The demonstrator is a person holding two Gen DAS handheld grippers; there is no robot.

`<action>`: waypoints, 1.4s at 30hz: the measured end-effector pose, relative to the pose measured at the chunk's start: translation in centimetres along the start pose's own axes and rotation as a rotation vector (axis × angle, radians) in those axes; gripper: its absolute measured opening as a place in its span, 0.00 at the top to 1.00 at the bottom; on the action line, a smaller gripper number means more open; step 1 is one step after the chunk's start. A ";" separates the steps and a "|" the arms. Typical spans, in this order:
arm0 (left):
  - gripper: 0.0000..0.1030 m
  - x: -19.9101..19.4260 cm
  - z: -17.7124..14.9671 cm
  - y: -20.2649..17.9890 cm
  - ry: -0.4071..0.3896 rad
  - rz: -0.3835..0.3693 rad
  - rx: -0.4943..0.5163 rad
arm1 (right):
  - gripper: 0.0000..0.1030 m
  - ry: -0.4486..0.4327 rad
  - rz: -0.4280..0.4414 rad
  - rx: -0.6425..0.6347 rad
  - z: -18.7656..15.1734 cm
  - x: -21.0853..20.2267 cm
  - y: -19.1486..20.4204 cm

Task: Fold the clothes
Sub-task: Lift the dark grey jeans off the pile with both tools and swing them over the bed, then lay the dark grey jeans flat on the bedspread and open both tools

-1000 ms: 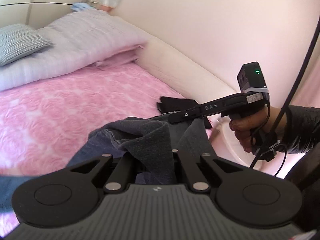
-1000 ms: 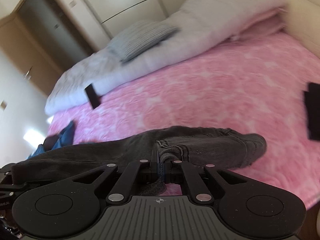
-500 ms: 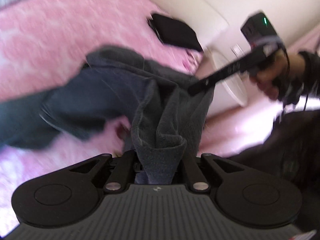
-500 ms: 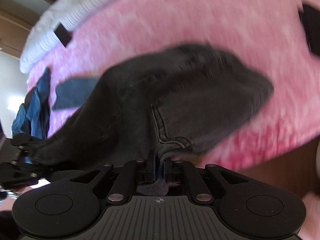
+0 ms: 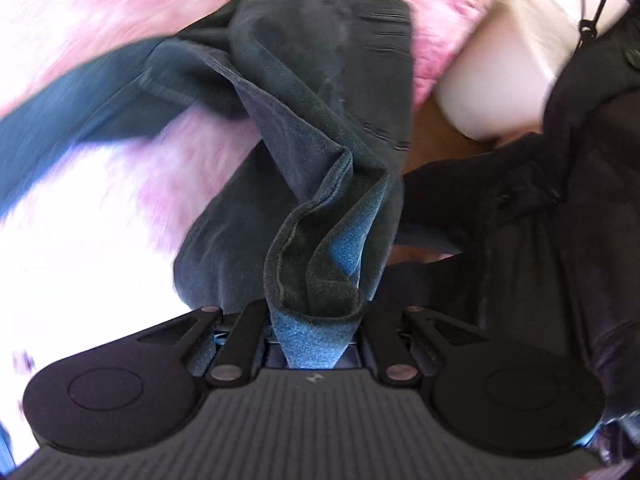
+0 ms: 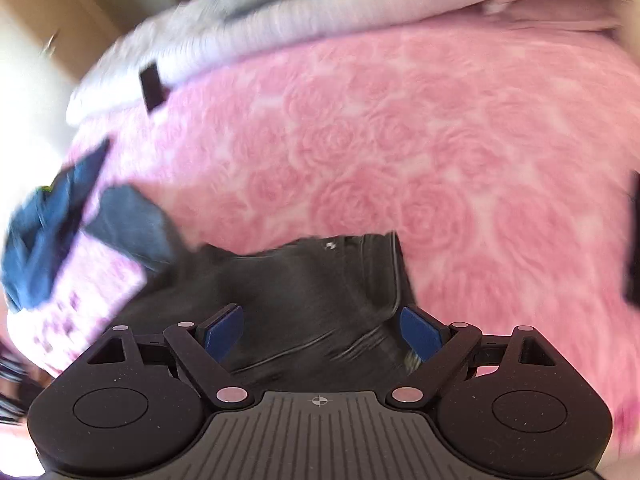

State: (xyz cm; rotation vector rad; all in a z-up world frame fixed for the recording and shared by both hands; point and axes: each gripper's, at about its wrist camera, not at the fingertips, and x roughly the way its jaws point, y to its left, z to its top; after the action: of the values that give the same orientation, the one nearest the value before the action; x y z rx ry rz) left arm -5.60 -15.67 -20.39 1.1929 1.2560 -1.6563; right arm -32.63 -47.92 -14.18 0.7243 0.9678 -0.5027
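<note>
Dark grey jeans (image 5: 320, 80) lie across the pink rose-patterned bedspread (image 6: 400, 160). My left gripper (image 5: 314, 320) points steeply down and is shut on a bunched fold of the jeans, which rises between its fingers. In the right wrist view the jeans (image 6: 304, 292) lie flat below my right gripper (image 6: 322, 330). Its jaws are opening wide. The blue pads (image 6: 420, 332) stand far apart, clear of the cloth that lies between and under them.
Blue denim clothes (image 6: 44, 232) lie at the bed's left side. A folded pale duvet (image 6: 320, 12) and a small black object (image 6: 152, 84) are at the far end. A dark item (image 6: 634, 240) sits at the right edge. A person's black sleeve (image 5: 560, 220) and the cream bed frame (image 5: 500, 80) are on the right.
Both grippers dropped toward the bed and tilted down. The right gripper, shut on the jeans a moment ago, has let go and spread wide. The left keeps its hold.
</note>
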 end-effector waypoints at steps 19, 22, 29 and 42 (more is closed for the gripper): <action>0.75 0.7 1.3 -3.4 -0.027 -0.020 -0.171 | 0.81 0.353 0.142 -0.016 -12.6 -3.0 -10.3; 0.74 0.0 1.0 -2.8 -0.009 -0.069 -0.148 | 0.81 0.309 0.127 0.042 -14.0 -4.3 -9.9; 0.63 -4.8 -0.4 -0.5 -0.021 -0.051 -0.188 | 0.46 0.259 0.141 0.188 -11.8 -4.0 -10.2; 0.54 1.2 14.4 4.9 -0.260 0.228 -0.257 | 0.29 0.029 0.151 -0.058 2.0 11.4 -13.2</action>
State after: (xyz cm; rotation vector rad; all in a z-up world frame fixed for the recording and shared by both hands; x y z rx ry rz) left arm -4.94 -30.82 -21.63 0.8959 1.0880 -1.3848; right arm -34.87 -58.97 -27.69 0.7471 0.9427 -0.3319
